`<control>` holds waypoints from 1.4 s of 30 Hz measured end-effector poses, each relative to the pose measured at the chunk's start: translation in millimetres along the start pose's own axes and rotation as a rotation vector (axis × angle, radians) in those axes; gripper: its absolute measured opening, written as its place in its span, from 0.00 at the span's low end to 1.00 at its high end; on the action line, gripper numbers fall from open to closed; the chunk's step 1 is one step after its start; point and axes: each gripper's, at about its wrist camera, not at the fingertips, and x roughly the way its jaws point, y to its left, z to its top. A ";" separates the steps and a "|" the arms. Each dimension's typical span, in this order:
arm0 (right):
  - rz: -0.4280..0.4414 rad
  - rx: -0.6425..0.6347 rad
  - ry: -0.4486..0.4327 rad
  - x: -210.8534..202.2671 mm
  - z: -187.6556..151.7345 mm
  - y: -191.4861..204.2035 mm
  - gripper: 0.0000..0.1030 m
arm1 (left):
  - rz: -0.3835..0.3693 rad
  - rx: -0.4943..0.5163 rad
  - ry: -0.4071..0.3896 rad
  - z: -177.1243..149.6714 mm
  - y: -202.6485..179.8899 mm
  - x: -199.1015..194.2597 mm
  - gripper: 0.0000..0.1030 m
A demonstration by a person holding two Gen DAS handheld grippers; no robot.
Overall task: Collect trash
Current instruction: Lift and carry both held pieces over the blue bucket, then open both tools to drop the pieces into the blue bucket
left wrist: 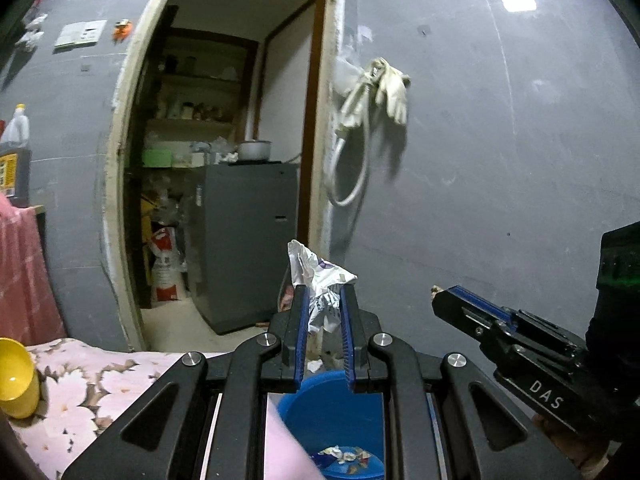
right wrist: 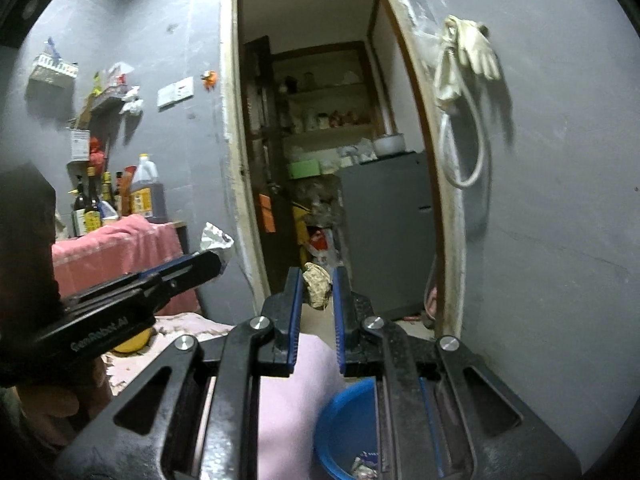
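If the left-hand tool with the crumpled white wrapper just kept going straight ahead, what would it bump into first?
Probably the grey fridge just inside the doorway, or the door frame's right edge. The left tool, shut on the white wrapper, points about level there, over the blue bucket. Depth is hard to judge.

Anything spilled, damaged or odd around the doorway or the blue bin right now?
No spill shows. The doorway frame has chipped, ragged plaster along its edge, and a glove hangs with a hose beside it. Trash already lies in the blue bin.

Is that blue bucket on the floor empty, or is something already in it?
Not empty: the blue bucket already has crumpled scraps lying on its bottom.
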 end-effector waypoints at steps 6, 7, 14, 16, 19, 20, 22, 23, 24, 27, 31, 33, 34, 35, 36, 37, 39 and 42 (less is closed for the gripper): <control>-0.052 0.034 0.068 7.4 -17.8 -34.9 0.22 | -0.013 0.022 0.082 -15.5 -14.4 32.7 0.12; -0.057 0.043 0.079 9.9 -20.9 -38.7 0.22 | -0.016 0.024 0.102 -18.9 -17.1 39.6 0.12; -0.078 0.111 0.162 28.6 -49.4 -72.0 0.22 | -0.020 0.028 0.221 -44.9 -26.0 79.9 0.12; -0.079 0.125 0.180 33.9 -56.6 -78.5 0.22 | -0.020 0.024 0.256 -52.9 -26.2 91.2 0.12; -0.085 0.142 0.208 42.6 -67.6 -87.3 0.22 | -0.025 0.016 0.308 -64.5 -25.0 106.9 0.12; -0.087 0.149 0.219 45.9 -71.1 -89.7 0.22 | -0.026 0.015 0.326 -67.8 -24.7 111.7 0.12; -0.089 0.164 0.240 51.4 -78.5 -94.7 0.22 | -0.025 0.017 0.365 -76.5 -24.5 121.6 0.12; -0.089 0.172 0.251 54.1 -82.2 -96.9 0.23 | -0.024 0.017 0.380 -79.4 -24.1 125.8 0.13; -0.089 0.180 0.263 57.3 -85.8 -99.5 0.23 | -0.022 0.017 0.399 -83.8 -24.9 129.7 0.13; -0.094 0.196 0.297 67.0 -94.5 -105.5 0.24 | -0.017 0.009 0.449 -94.8 -23.2 141.6 0.17; -0.109 0.214 0.338 73.8 -103.9 -111.5 0.25 | -0.017 -0.016 0.484 -105.9 -19.5 149.2 0.29; -0.117 0.220 0.354 76.3 -106.4 -113.0 0.31 | -0.018 -0.026 0.492 -109.2 -17.8 150.1 0.34; -0.118 0.226 0.362 76.7 -108.1 -114.6 0.37 | -0.018 -0.028 0.494 -110.7 -16.4 150.0 0.35; -0.119 0.229 0.364 76.6 -108.9 -115.6 0.40 | -0.016 -0.030 0.497 -111.1 -15.7 149.3 0.35; -0.122 0.232 0.364 75.6 -109.6 -116.5 0.41 | -0.015 -0.031 0.499 -111.3 -15.9 148.3 0.35; -0.125 0.233 0.364 74.6 -109.2 -116.5 0.42 | -0.013 -0.032 0.501 -111.6 -14.6 148.6 0.35; -0.129 0.235 0.360 71.2 -107.8 -116.6 0.43 | -0.011 -0.034 0.502 -110.9 -13.5 146.3 0.36; -0.132 0.235 0.353 69.5 -104.1 -116.8 0.45 | -0.006 -0.039 0.497 -110.3 -12.7 141.0 0.36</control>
